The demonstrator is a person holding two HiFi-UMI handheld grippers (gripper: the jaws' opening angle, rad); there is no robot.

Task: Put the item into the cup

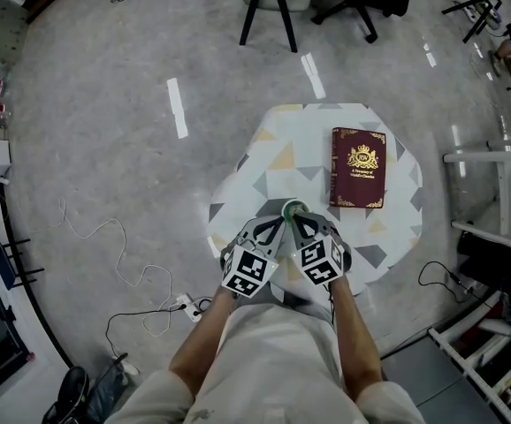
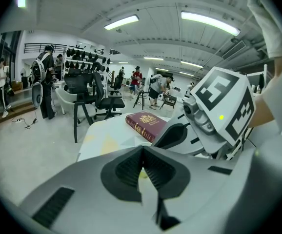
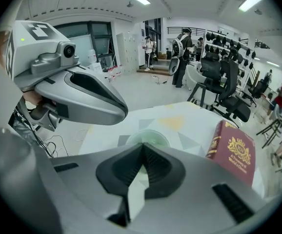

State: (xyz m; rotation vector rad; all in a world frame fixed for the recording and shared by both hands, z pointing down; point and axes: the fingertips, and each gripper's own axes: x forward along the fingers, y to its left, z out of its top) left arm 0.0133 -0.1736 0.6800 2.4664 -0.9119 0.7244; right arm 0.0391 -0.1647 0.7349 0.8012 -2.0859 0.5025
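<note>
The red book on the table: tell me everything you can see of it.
The book is a closed dark red hardcover with a gold crest, gold lettering and gold corner ornaments on the cover and gold bands on the spine. It lies flat, cover up, on the right part of the patterned table. Only the table touches it; the green cup stands apart, off its near left corner.

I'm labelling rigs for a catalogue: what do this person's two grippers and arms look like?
The left gripper and right gripper share one design: smooth grey moulded shells, tapering to claws lined with black ribbed pads. Each carries a white cube printed with black square markers. No cables show. The forearms are bare below pale cream clothing.
</note>
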